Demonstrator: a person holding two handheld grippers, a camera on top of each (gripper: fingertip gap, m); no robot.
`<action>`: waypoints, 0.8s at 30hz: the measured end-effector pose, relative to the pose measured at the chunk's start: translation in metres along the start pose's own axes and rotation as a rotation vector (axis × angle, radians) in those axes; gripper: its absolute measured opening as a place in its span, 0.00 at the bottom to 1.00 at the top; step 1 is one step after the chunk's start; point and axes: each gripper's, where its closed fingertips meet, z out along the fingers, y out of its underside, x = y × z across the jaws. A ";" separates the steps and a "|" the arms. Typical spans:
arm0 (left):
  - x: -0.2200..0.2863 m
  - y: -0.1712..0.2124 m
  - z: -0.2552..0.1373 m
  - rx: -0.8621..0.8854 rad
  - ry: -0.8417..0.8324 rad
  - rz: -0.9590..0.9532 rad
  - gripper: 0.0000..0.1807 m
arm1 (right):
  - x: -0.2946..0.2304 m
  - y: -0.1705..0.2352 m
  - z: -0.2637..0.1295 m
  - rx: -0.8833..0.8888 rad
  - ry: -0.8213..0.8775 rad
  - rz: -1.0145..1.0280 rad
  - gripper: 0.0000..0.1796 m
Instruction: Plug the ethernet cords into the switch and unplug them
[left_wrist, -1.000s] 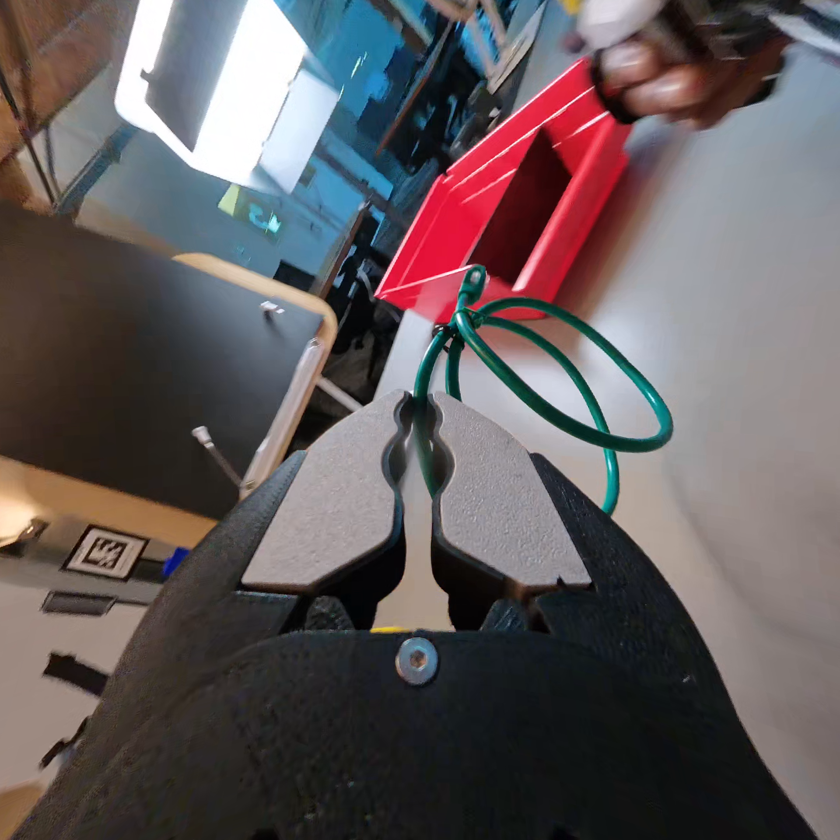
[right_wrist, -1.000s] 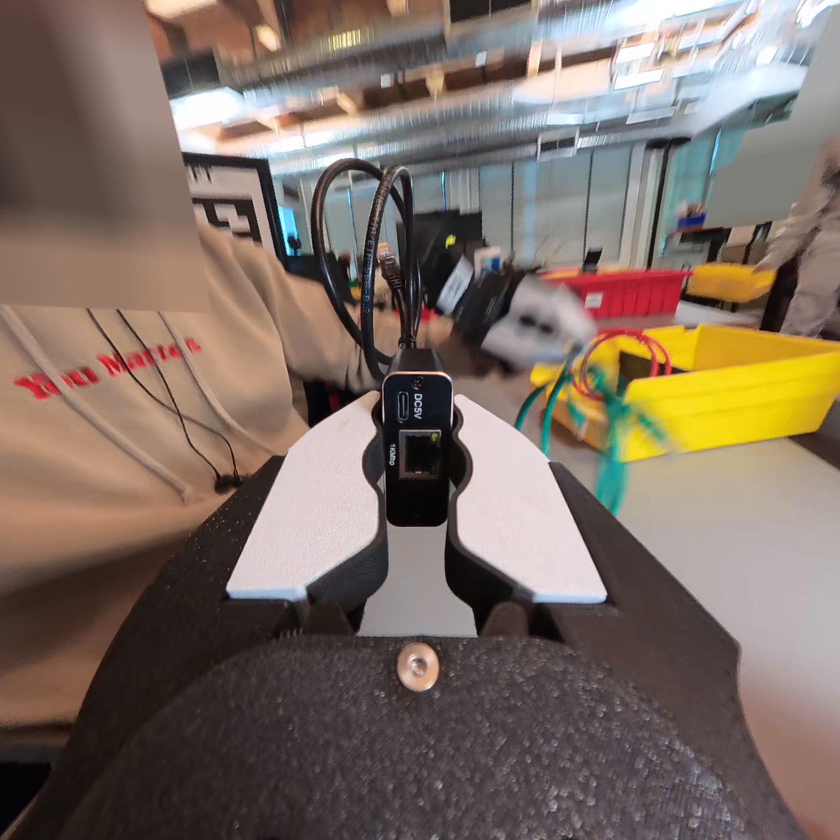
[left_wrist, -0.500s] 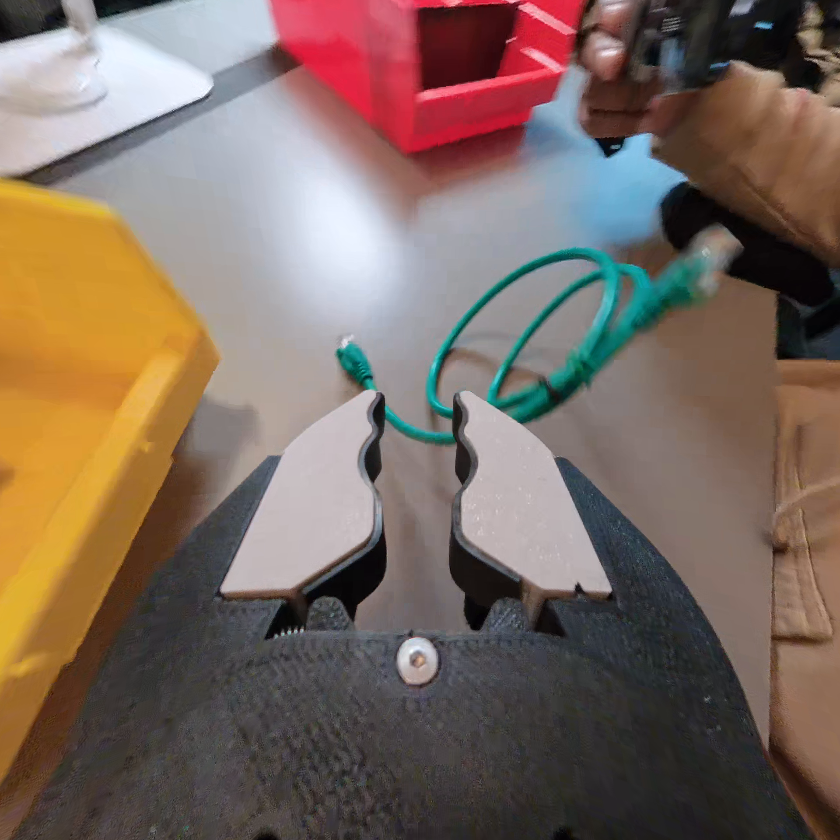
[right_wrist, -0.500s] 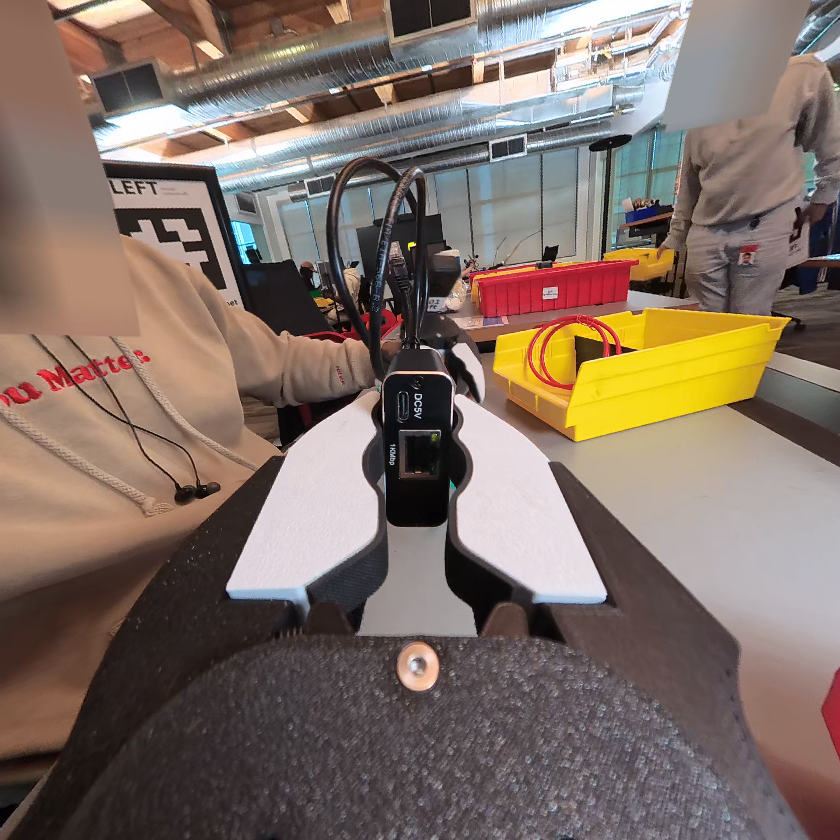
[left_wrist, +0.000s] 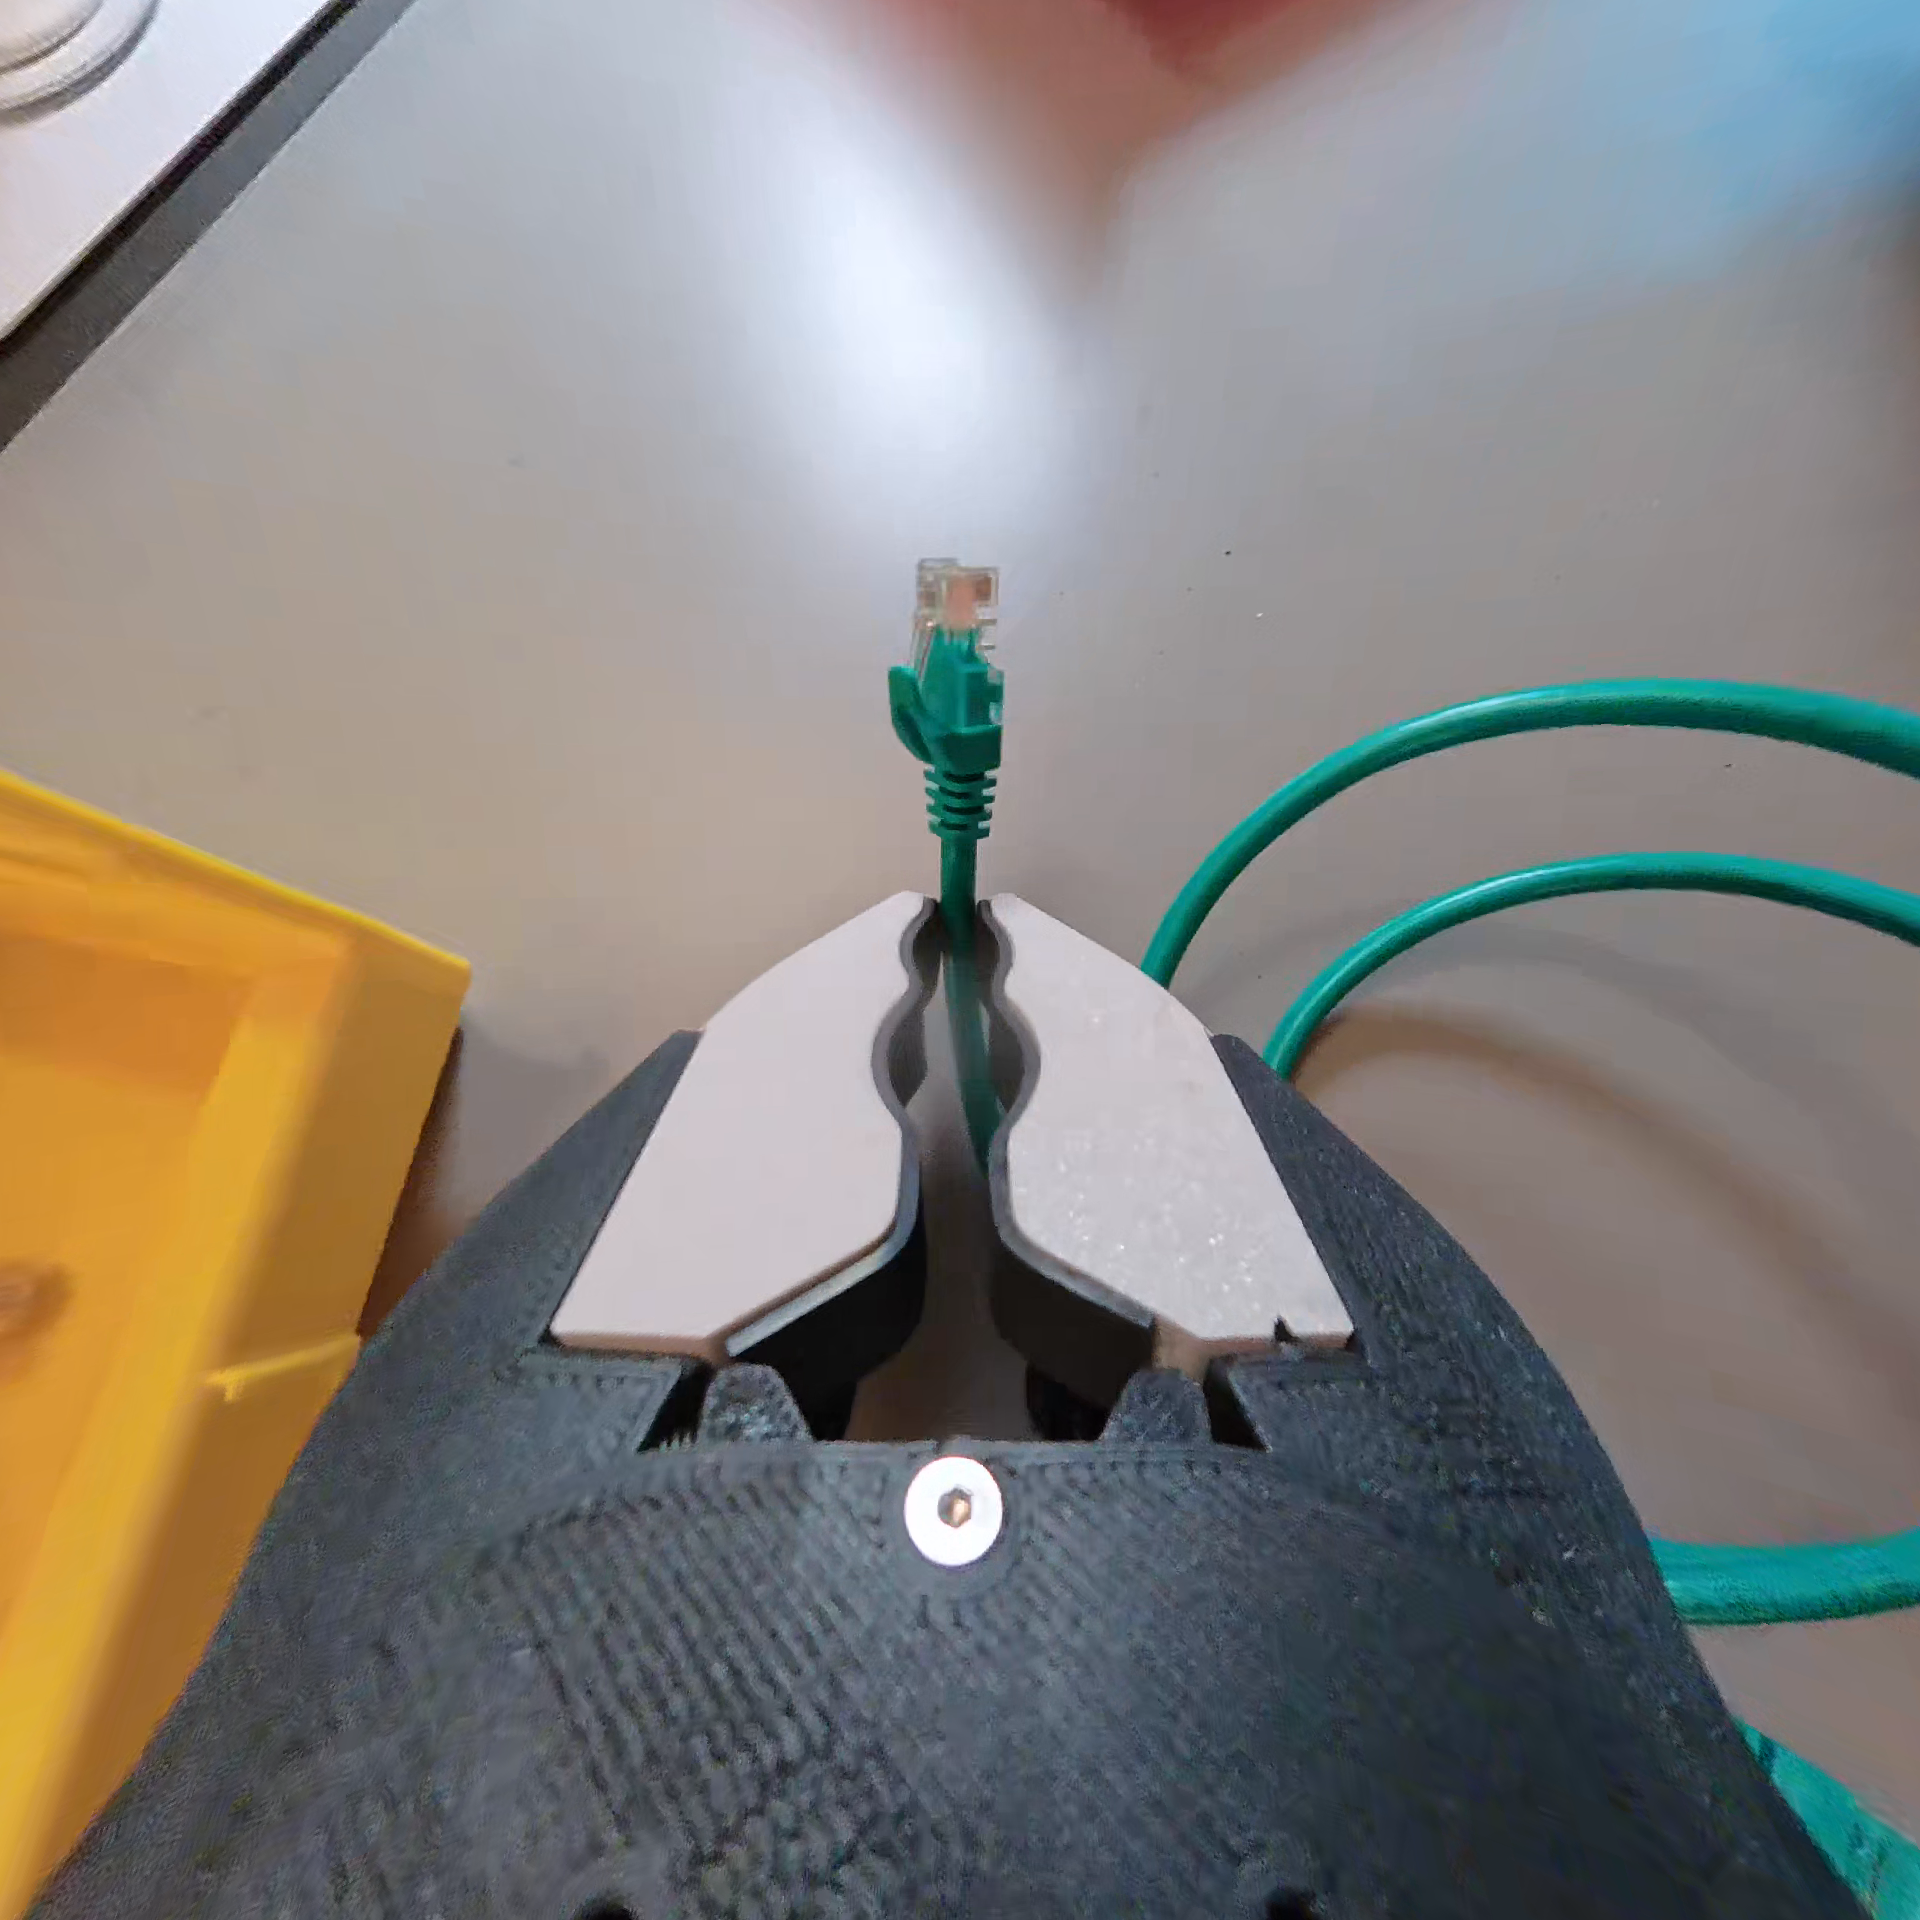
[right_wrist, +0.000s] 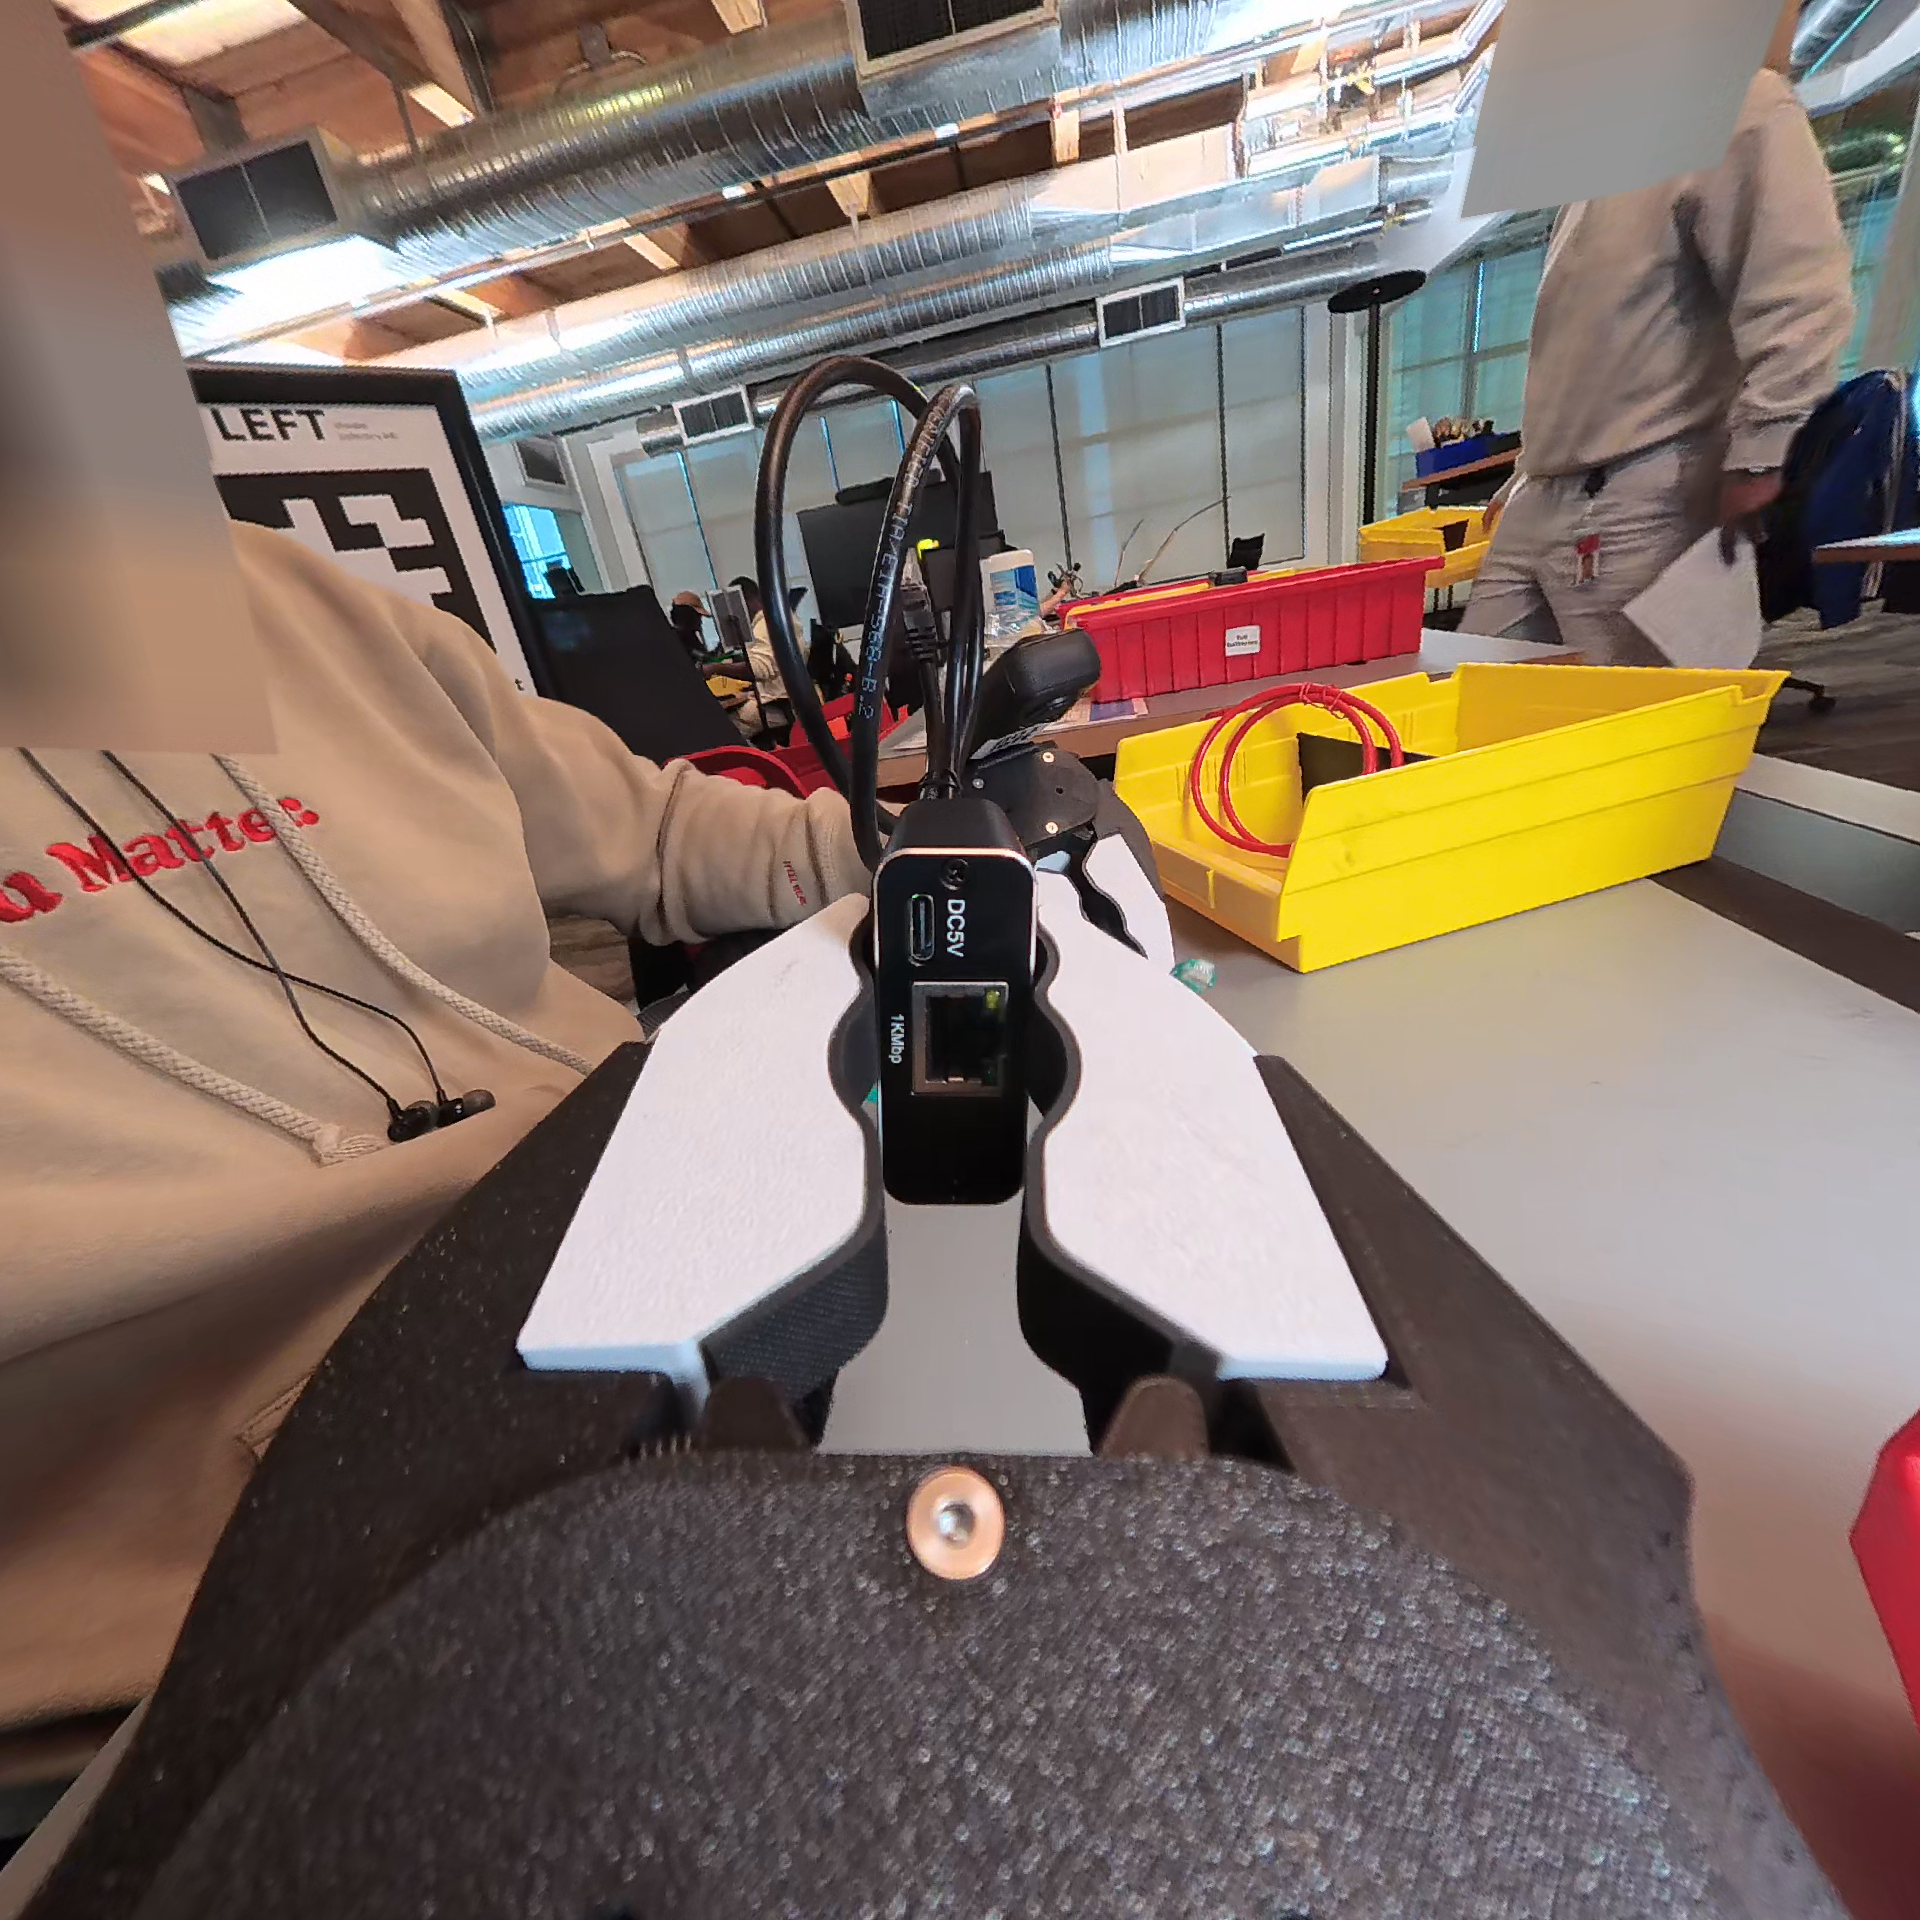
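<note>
My left gripper (left_wrist: 958, 914) is shut on a green ethernet cord (left_wrist: 1455, 790) just behind its plug (left_wrist: 951, 675). The clear plug tip points straight ahead over the grey table, and the rest of the cord loops on the table to the right. My right gripper (right_wrist: 956, 925) is shut on a small black switch (right_wrist: 954, 1029) held upright, its empty ethernet port facing the camera. A black cable (right_wrist: 883, 582) loops up from the switch's far end. The left gripper shows behind the switch in the right wrist view (right_wrist: 1101, 862).
A yellow bin (left_wrist: 177, 1195) sits at the left in the left wrist view. In the right wrist view a yellow bin (right_wrist: 1507, 821) holds a coiled red cord (right_wrist: 1288, 769). A person in a beige hoodie (right_wrist: 260, 987) is close on the left. Red bins (right_wrist: 1247, 623) stand farther back. The gap from one gripper's tips to the other's is roughly 25 cm.
My left gripper dropped the green cord's middle, swung down to the table, and closed on the cord just behind its plug. The right gripper kept holding the switch steady.
</note>
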 end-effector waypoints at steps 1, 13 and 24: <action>0.001 -0.002 0.001 0.004 0.012 0.009 0.04 | 0.001 0.001 0.000 -0.001 0.000 0.003 0.13; 0.025 -0.044 0.001 0.163 0.246 0.091 0.12 | 0.005 0.003 -0.003 0.001 0.017 0.015 0.13; 0.046 -0.062 -0.004 0.302 0.250 0.191 0.07 | 0.009 0.010 -0.002 -0.010 0.022 0.039 0.13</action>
